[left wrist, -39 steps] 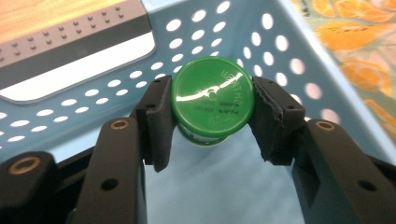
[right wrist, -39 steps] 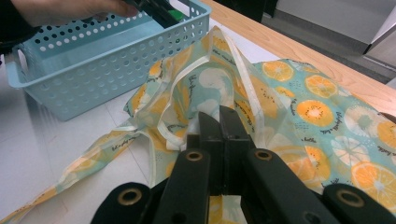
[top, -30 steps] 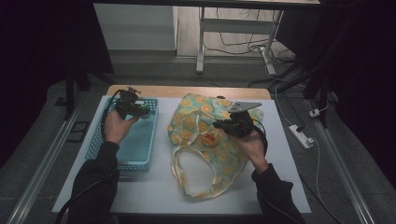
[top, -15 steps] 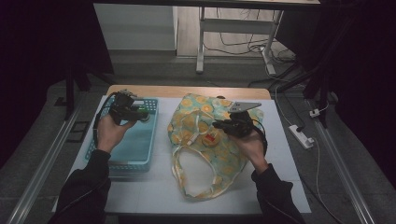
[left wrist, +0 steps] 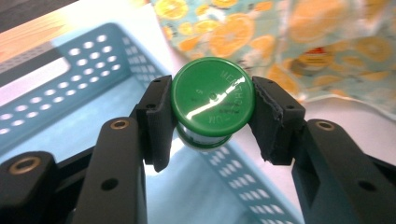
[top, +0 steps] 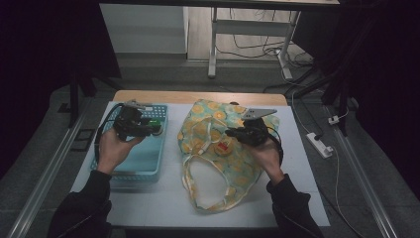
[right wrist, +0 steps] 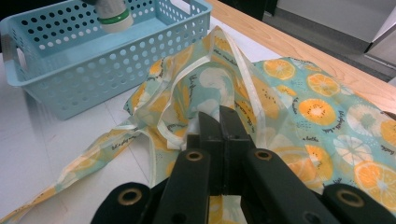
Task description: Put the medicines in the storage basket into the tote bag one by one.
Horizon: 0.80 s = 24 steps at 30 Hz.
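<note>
My left gripper point(top: 148, 126) hovers over the blue basket point(top: 126, 173), shut on a small jar with a green cap point(top: 155, 124). In the left gripper view the two pads point(left wrist: 161, 116) press on the jar point(left wrist: 212, 95) just below its cap. In the right gripper view the jar point(right wrist: 112, 14) hangs above the basket point(right wrist: 56, 70). A fruit-print cloth bag point(top: 223, 168) lies flat at mid-table. My right gripper point(top: 236, 134) rests on its upper part, with its jaws point(right wrist: 219, 128) shut on a fold of the bag point(right wrist: 303, 93).
A red and yellow item point(top: 224, 147) lies at the bag's mouth. The bag's handles point(top: 198, 188) loop toward the table's near edge. The white table top ends in a wooden strip point(top: 198, 96) at the far side. A power strip point(top: 319, 145) lies on the floor to the right.
My left hand has shifted a little over the basket and risen, still gripping the jar. The right hand and the bag have stayed put.
</note>
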{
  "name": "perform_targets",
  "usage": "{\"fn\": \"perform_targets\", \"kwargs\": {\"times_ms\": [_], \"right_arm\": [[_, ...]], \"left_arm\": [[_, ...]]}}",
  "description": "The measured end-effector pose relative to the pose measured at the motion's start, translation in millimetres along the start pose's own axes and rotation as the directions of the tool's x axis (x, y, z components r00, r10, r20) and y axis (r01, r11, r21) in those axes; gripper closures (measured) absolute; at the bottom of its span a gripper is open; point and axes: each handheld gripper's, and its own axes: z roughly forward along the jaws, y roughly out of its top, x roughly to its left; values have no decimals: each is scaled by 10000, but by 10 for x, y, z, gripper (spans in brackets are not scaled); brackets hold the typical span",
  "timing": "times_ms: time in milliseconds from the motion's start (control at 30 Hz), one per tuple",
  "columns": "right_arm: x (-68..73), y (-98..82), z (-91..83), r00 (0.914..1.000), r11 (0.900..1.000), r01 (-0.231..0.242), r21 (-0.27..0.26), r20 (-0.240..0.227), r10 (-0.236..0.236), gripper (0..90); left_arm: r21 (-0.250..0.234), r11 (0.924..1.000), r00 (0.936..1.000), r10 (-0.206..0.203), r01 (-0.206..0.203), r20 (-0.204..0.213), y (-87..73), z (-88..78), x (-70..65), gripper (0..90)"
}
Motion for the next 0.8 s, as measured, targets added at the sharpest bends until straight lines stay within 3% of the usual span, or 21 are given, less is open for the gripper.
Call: {"fn": "perform_targets", "kwargs": {"times_ms": [200, 367, 800], "right_arm": [[-2, 1, -5, 10000, 10000, 10, -36, 30, -10, 900], [2, 2, -2, 10000, 10000, 15, -27, 29, -15, 900], [2, 7, -17, 10000, 10000, 7, -92, 29, -7, 900]], "left_arm": [[-191, 9996, 9975, 221, -208, 666, -50, 18, -175, 521], [-146, 9980, 9937, 623, -612, 927, -45, 88, -349, 521], [190, 9847, 9730, 1679, -1730, 1582, 94, 470, -805, 521]]}}
